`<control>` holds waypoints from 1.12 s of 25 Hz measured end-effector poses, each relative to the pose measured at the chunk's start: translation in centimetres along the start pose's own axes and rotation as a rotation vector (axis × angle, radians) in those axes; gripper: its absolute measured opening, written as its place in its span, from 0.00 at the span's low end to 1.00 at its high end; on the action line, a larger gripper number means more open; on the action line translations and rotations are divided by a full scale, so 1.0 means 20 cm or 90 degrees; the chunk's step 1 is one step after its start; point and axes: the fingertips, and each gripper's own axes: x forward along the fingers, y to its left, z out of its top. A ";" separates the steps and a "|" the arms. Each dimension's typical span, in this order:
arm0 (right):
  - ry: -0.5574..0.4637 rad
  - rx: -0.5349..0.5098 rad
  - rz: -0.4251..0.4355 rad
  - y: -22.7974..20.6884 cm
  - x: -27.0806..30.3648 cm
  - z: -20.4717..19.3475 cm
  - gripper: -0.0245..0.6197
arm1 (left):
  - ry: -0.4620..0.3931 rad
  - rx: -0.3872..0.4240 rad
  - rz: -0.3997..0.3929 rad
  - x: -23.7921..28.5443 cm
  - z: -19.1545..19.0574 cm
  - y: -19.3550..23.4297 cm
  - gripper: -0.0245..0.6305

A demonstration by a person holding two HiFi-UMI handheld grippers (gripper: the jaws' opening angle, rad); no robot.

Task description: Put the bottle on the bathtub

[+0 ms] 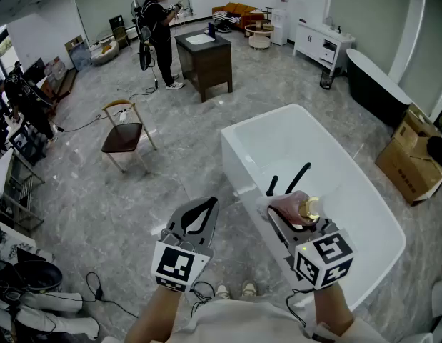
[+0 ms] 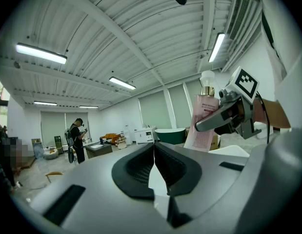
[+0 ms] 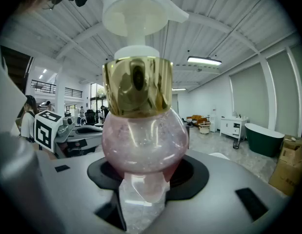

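While the head view shows the right gripper [image 1: 298, 219] holding the bottle [image 1: 292, 207] above the bathtub [image 1: 235, 161] rim for placing, the left gripper view shows the left gripper [image 2: 154, 150] idle, jaws pressed together. Right gripper view: jaws pinch the bottle upright.

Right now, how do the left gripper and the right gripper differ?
The left gripper has its fingers shut together on nothing; the right gripper has its fingers clamped on the pink pump bottle. The left gripper hangs over the grey floor beside the white bathtub; the right gripper is over the bathtub itself. Both are hand-held and point forward.
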 end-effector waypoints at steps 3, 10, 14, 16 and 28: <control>-0.001 0.011 -0.002 -0.03 0.00 -0.02 0.42 | -0.001 0.003 0.003 0.03 -0.01 -0.02 0.07; 0.008 0.015 0.000 -0.12 -0.01 -0.05 0.43 | 0.005 -0.003 0.013 0.10 0.00 -0.08 0.07; 0.010 0.023 0.007 -0.17 -0.05 -0.08 0.42 | 0.006 0.002 0.011 0.13 0.02 -0.14 0.07; 0.013 0.032 0.016 -0.20 -0.06 -0.11 0.42 | 0.012 0.004 0.013 0.16 0.01 -0.17 0.07; 0.033 0.031 0.056 -0.28 -0.01 -0.22 0.42 | 0.028 -0.015 0.072 0.20 -0.07 -0.12 0.07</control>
